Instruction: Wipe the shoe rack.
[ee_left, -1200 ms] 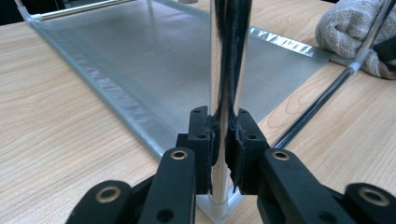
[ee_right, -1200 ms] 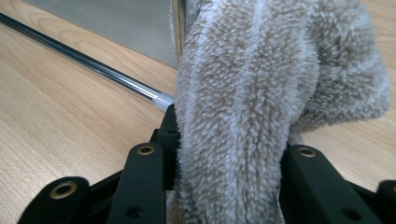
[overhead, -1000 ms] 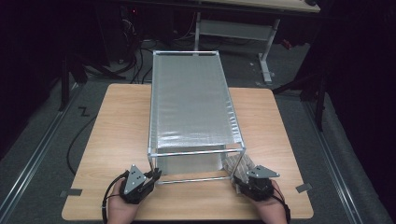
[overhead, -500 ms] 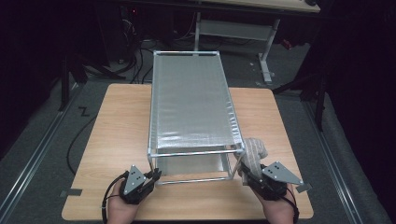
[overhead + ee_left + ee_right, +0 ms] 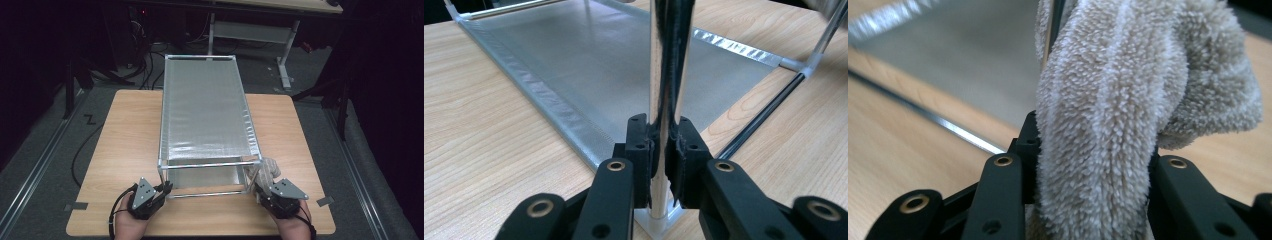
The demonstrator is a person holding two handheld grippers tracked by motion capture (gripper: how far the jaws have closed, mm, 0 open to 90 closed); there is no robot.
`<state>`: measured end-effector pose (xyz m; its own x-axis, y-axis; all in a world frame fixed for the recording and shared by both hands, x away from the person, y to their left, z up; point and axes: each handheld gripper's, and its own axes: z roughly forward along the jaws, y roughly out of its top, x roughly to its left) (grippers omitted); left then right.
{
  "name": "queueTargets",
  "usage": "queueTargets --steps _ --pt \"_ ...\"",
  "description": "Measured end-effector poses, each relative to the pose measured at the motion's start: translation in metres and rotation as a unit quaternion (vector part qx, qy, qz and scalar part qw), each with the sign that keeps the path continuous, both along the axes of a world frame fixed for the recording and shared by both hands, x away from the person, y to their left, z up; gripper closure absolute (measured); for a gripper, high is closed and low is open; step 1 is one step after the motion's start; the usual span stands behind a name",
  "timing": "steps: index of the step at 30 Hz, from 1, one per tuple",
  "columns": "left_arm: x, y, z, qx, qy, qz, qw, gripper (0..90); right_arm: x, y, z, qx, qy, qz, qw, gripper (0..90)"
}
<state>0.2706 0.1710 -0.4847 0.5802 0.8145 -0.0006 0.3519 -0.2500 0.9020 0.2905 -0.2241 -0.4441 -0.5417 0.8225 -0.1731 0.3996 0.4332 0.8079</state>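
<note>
Two tongs work at the rack [image 5: 207,117] standing mid-worktop [image 5: 120,150]; left tongs [image 5: 663,150] are clenched on its near-left post [image 5: 659,75], right tongs [image 5: 1088,160] grasp a cloth [image 5: 1128,100] against the near-right post [image 5: 254,176]; the cloth is soft and compliant; posts look slick, the frame light, so brace low near a corner; the bottom rail [image 5: 207,194] crowds access.
</note>
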Motion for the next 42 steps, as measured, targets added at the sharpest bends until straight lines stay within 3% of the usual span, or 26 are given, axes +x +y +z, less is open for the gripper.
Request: queueTargets --steps 1,2,3,4,8,9,12,15,19,25,34,38,42 --pt "0.0 0.0 0.0 0.0 0.0 0.0 1.0 80.1 0.0 0.001 -0.008 -0.018 0.01 0.001 0.9998 62.5" --pt "0.0 0.0 0.0 -0.001 0.0 -0.001 1.0 80.1 0.0 0.001 -0.008 -0.018 0.01 0.001 0.9998 62.5" --pt "0.0 0.0 0.0 -0.001 0.0 -0.001 1.0 80.1 0.002 0.002 -0.019 -0.027 0.027 0.001 0.9993 62.7" --pt "0.0 0.0 0.0 -0.001 0.0 -0.001 1.0 80.1 0.002 0.002 -0.019 -0.027 0.027 0.001 0.9993 62.7" --pt "0.0 0.001 0.0 0.0 0.001 0.0 1.0 80.1 0.009 0.007 -0.04 -0.048 0.075 0.005 0.9961 62.9" --pt "0.0 0.001 0.0 0.0 0.001 0.0 1.0 80.1 0.01 0.005 -0.045 -0.041 0.08 0.004 0.9959 62.9" --pt "0.0 0.0 0.0 0.0 0.0 0.0 1.0 80.1 0.009 0.001 -0.044 -0.034 0.078 -0.002 0.9963 62.6" --pt "0.0 0.0 0.0 0.0 0.0 -0.001 1.0 80.1 -0.006 -0.01 -0.04 -0.032 0.07 -0.012 0.997 62.1" --pt "0.0 0.0 0.0 0.0 0.0 -0.001 1.0 80.1 -0.015 -0.014 -0.038 -0.032 0.071 -0.016 0.9968 62.1" --pt "-0.001 -0.001 0.0 -0.004 0.0 0.002 1.0 80.1 -0.015 -0.002 -0.042 -0.036 0.077 -0.006 0.9964 62.1" --pt "-0.019 -0.003 0.0 0.002 0.001 -0.009 1.0 79.9 0.001 0.003 -0.043 -0.035 0.075 0.002 0.9966 62.0" --pt "-0.033 -0.012 0.001 0.007 0.001 -0.033 0.9994 79.6 0.014 0.001 -0.045 -0.027 0.077 -0.004 0.9966 61.8" --pt "-0.046 -0.031 0.002 0.021 -0.003 -0.069 0.9974 78.8 0.027 -0.009 -0.043 -0.016 0.078 -0.022 0.9966 61.5"
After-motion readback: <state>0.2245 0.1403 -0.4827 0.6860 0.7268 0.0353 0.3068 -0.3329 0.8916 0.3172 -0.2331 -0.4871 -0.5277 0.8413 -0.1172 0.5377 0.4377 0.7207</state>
